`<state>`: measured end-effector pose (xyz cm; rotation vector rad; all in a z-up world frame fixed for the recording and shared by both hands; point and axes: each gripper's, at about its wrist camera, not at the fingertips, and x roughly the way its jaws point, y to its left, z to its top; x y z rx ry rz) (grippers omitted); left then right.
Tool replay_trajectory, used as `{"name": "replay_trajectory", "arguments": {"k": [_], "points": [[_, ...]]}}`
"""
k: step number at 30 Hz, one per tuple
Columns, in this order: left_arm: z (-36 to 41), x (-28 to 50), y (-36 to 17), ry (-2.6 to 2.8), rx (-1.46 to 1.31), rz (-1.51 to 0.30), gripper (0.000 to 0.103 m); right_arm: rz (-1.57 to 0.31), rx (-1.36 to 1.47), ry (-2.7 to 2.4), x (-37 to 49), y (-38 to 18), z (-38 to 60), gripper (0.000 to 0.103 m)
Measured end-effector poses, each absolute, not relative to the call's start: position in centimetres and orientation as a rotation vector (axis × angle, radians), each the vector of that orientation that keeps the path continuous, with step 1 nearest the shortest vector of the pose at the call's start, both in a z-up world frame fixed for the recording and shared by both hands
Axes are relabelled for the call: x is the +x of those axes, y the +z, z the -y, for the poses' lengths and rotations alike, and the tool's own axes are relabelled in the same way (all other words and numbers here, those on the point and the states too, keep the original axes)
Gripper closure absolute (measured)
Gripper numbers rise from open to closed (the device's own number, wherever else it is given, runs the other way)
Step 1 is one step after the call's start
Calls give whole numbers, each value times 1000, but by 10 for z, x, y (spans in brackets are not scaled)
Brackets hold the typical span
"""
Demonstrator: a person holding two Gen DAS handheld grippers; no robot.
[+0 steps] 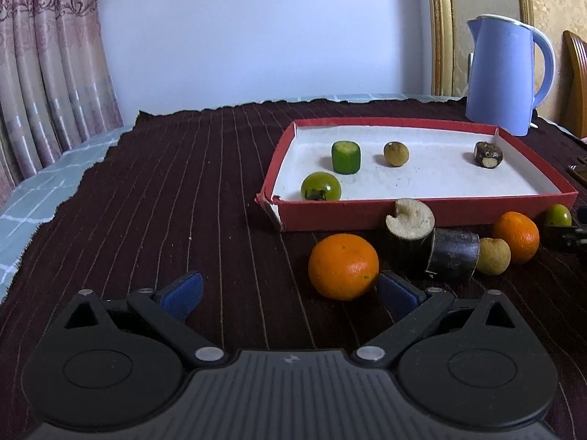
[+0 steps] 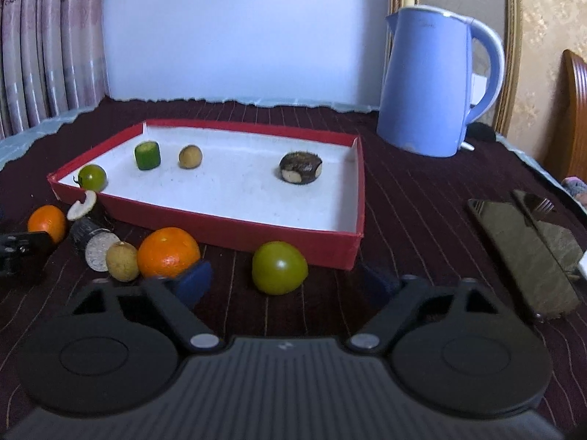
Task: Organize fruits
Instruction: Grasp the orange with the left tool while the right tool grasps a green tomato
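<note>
The dark phone [image 2: 524, 253] runs off the right edge; the right gripper [image 2: 290, 280] looks motion-blurred.

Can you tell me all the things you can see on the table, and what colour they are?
Tray: one, red outside, white inside, on the dark cloth.
Green tomatoes: two, one in the tray's near left corner, one on the cloth in front of the tray.
Green cut piece: one, in the tray.
Small tan fruits: two, one in the tray, one on the cloth.
Dark peeled piece: one, in the tray's right part.
Oranges: two, orange, on the cloth.
Dark stalk pieces: two, pale cut ends, between the oranges.
Kettle: one, blue, behind the tray.
Phones: two, black, on the right.
Left gripper: black, blue pads, open.
Right gripper: same, open around the front tomato.
</note>
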<state>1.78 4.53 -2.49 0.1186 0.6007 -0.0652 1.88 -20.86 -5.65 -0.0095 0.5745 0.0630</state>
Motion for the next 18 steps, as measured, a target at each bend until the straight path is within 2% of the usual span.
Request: {"name": "replay_trajectory", "arguments": {"k": [3,4,5,18], "points": [[-46,18,-25,-72,111,-606,1,-596,-5,78,27,-58,209,39],[-46,19,-26,-74,112,-610,1,-604,-8,81,29,-59,209,52],[-45,19,-27,-78,114,-617,1,-612,-9,87,31,-60,208,69],[-33,26,-27,-104,167,-643,2,-595,13,85,22,-60,210,72]]}}
